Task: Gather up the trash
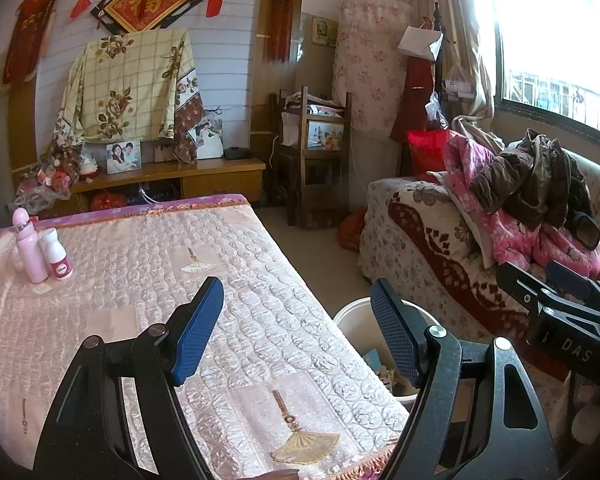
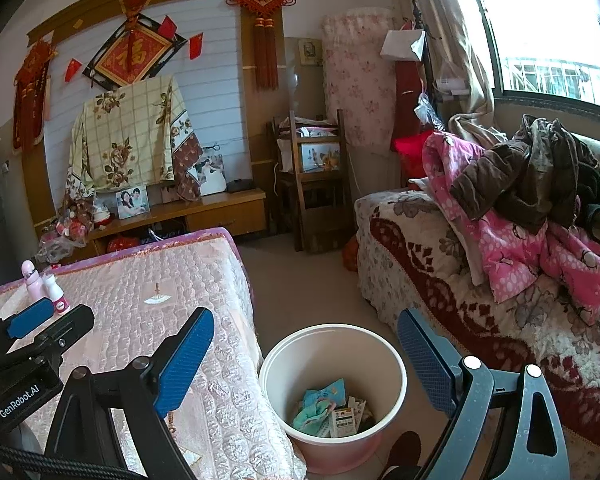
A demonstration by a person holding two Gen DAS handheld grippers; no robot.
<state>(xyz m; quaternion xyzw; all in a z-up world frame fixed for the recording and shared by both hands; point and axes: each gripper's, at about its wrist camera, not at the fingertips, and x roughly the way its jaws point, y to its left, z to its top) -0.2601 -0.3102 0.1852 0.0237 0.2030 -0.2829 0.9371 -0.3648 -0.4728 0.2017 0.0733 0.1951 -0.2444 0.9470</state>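
A pink and white trash bucket (image 2: 332, 340) stands on the floor between the table and the sofa, with crumpled wrappers and paper (image 2: 332, 410) inside. It also shows in the left wrist view (image 1: 352, 320), partly behind a finger. My right gripper (image 2: 304, 352) is open and empty above the bucket. My left gripper (image 1: 296, 328) is open and empty over the table's right edge. A pink bottle (image 1: 30, 246) and a small white bottle (image 1: 58, 256) stand at the table's far left.
The table (image 1: 140, 320) has a pink quilted cover. A sofa (image 2: 440, 280) with a floral blanket and piled clothes (image 2: 532, 200) is on the right. A wooden chair (image 2: 312, 184) and a low cabinet (image 2: 204, 216) stand at the back wall.
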